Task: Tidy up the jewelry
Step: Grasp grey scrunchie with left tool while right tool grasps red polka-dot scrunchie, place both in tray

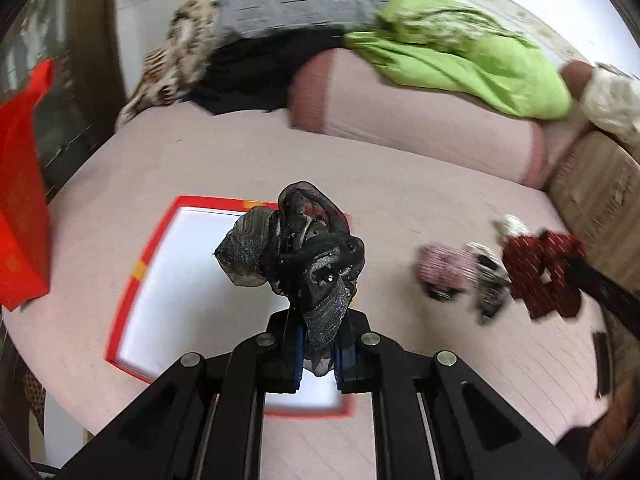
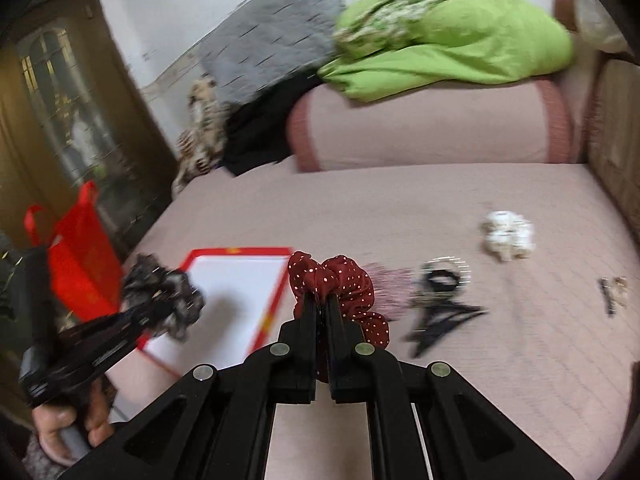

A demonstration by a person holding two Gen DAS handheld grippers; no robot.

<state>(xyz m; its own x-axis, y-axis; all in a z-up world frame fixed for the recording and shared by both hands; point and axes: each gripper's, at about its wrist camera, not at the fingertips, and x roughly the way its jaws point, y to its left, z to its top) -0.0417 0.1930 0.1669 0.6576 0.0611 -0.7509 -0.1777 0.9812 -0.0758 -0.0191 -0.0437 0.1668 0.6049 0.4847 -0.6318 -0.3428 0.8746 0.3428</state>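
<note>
Pink bed (image 2: 440, 208), one box (image 2: 240, 276), two held scrunchies (image 2: 340, 280)

Left tongs (image 1: 318, 344): matte black linkage arms with triangular cut-outs, round silver pivot pins at each joint, and blue pads on the inner faces of the fingers. Right tongs (image 2: 322, 312): same black linkage and silver pins, fingers plain black. Left hand (image 2: 66, 428): wrapped around a grey handle beneath the black tool body.

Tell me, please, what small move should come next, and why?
Probably carry the black scrunchie, gripped by the left gripper, over the red box and release it: the box lies open just below, and the scrunchie is already lifted off the bed.
</note>
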